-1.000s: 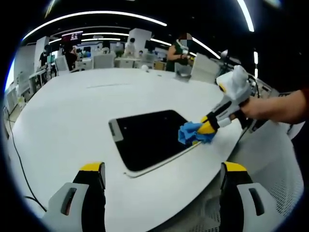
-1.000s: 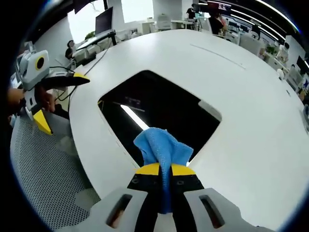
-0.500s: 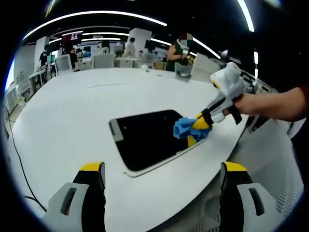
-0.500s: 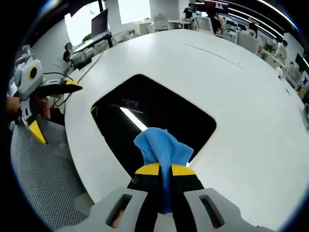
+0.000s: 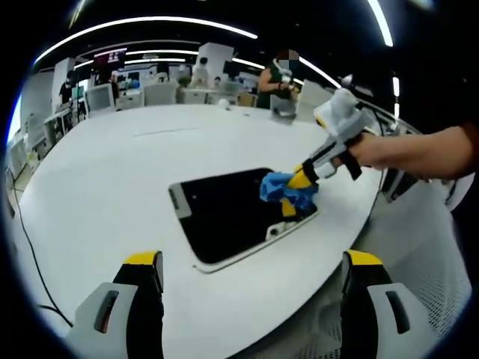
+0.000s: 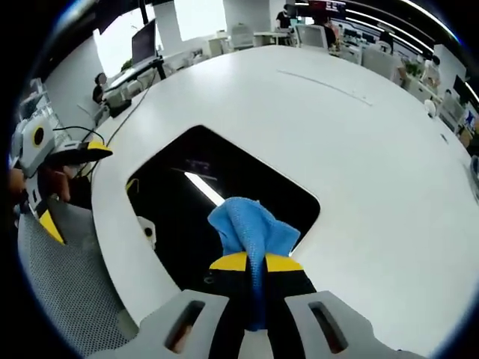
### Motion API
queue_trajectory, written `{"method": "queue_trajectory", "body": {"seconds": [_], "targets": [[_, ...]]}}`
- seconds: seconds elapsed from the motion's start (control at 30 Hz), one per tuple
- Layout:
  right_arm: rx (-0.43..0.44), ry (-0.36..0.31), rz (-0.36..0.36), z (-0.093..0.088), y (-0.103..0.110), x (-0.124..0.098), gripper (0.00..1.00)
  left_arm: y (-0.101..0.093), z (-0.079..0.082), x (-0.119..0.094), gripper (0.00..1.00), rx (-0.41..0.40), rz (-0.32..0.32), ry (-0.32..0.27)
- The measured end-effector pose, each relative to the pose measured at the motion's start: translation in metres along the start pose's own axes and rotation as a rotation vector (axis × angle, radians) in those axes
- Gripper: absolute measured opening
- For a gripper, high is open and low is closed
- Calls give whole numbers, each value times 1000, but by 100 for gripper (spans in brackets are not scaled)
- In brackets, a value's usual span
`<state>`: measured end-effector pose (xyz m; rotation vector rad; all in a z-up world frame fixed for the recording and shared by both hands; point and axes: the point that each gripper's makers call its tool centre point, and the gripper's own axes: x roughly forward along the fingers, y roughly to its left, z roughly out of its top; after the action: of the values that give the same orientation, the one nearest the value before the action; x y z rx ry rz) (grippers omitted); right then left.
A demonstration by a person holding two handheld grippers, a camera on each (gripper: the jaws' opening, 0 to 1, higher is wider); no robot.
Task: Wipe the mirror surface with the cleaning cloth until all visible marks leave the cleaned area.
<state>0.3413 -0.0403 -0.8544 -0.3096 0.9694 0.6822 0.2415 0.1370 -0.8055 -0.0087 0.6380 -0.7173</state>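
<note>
It was a big open office with long strip lights overhead, desks and monitors at the back, and a wide white tabletop in front of me.

In the left gripper view, the mirror lay flat near the tabletop's near edge, dark and rectangular with a pale frame. The left gripper hung over the tabletop's near edge, short of the mirror, its yellow-tipped jaws spread wide with nothing between them. From the right side came the right gripper, held by a hand, pressing a blue cloth down on the mirror's far right corner. A few people stood among the desks behind.

In the right gripper view, the right gripper was clamped tight on the cloth, which bunched up ahead of the jaws and rested on the mirror near its edge. The glass reflected a bright strip of ceiling light. Off to the left, beyond the tabletop's edge, the left gripper showed with its jaws apart, over a mesh chair.
</note>
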Motion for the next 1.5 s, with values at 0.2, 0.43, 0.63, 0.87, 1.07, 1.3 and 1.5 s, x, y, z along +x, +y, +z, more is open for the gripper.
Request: {"method": "queue_trajectory", "body": {"seconds": [0.2,0.43,0.63,0.87,1.07,1.3,1.5], "targets": [[-3,-1,-7,7,-7,4,1,0,0,0,100,11,1,5],[-3,-1,-12,15,-17,8,1,1,-1,0,100,7,3,7],[-8,6,-17,23,-25,13,1,1,-2,0,100,7,3,10],[-8,10,-22,31,-35,17,1,1,-2,0,100,5,2,13],[-15,17,-26,38,-43,21,1,2,-3,1,100,9,-2,17],[-23,14,-40,47,-54,25,1,2,-4,2,100,6,-2,18],[-14,18,-40,48,-55,27,1,3,-4,2,100,3,1,16]]}}
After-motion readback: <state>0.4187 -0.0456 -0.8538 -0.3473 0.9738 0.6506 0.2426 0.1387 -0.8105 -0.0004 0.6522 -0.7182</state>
